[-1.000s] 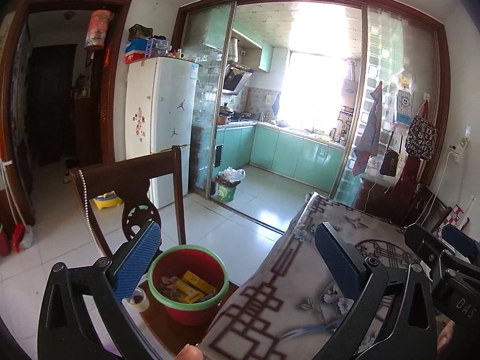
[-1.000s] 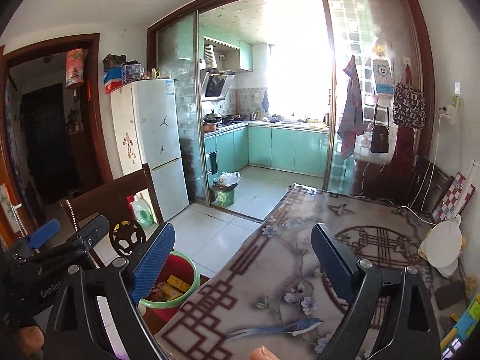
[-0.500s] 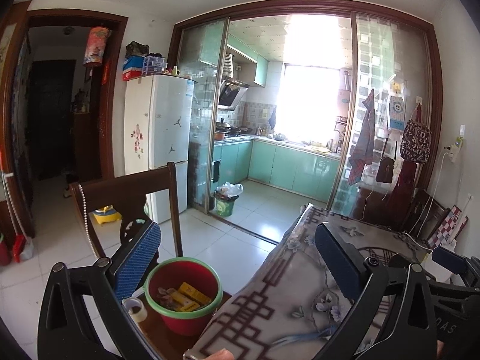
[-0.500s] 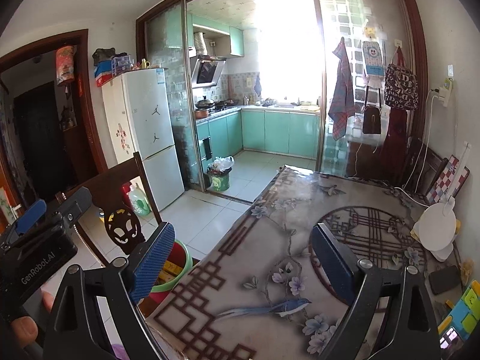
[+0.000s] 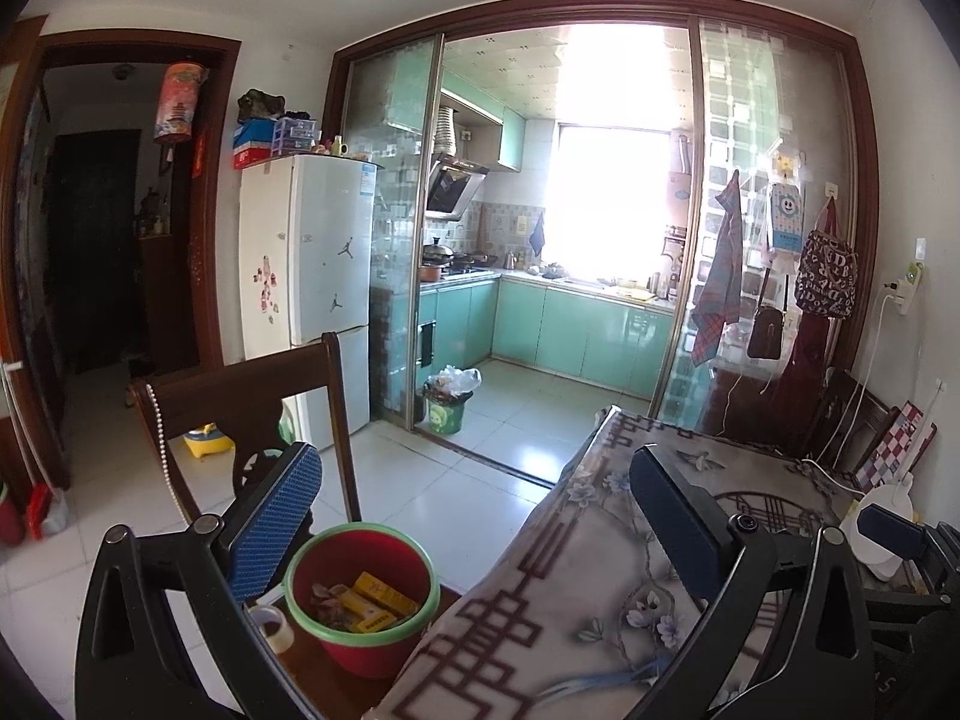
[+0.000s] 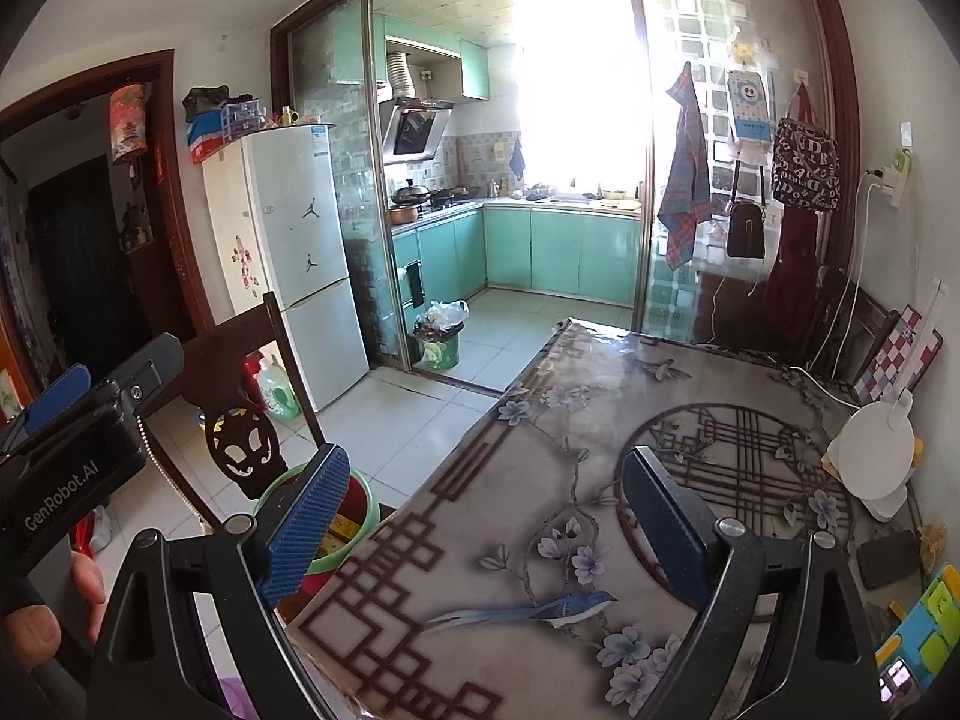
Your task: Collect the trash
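A red bin with a green rim stands on a wooden chair seat left of the table; it holds yellow packets and crumpled scraps. Its rim also shows in the right wrist view. A roll of tape lies beside the bin. My left gripper is open and empty, held above the bin and the table edge. My right gripper is open and empty above the patterned tablecloth. The left gripper's body shows at the left of the right wrist view.
A dark wooden chair back rises behind the bin. A white lamp, a dark phone and coloured items sit at the table's right side. A fridge and a kitchen trash bin stand beyond.
Both grippers have risen and pulled back a little; the views show more of the room and table. Both stay open and empty.
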Demonstrator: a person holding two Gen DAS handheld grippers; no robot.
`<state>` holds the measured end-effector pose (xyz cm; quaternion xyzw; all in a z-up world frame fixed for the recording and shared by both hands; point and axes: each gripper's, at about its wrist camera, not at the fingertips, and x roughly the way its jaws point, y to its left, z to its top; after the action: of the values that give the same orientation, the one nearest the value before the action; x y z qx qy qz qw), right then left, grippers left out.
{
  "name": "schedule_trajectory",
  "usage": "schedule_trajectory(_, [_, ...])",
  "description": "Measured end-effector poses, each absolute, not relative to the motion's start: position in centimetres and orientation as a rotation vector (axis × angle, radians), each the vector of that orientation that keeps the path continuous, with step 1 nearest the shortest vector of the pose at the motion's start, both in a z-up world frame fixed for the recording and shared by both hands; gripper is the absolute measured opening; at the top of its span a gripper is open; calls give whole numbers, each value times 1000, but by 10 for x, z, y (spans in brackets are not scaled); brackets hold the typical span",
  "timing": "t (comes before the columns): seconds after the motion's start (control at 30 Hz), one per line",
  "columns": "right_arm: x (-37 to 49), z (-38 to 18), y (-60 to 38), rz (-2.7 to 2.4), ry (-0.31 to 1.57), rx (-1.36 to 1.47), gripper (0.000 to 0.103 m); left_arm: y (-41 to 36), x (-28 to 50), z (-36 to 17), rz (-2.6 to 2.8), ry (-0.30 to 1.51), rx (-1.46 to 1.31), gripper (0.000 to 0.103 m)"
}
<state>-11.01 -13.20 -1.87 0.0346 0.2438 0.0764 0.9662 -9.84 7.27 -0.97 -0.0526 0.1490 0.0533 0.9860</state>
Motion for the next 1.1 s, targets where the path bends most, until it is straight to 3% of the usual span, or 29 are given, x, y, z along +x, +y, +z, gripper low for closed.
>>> schedule_trajectory(1.1, [-103,-17,-132,139,495,75,93,80,-81,-19,133,409,-99,103])
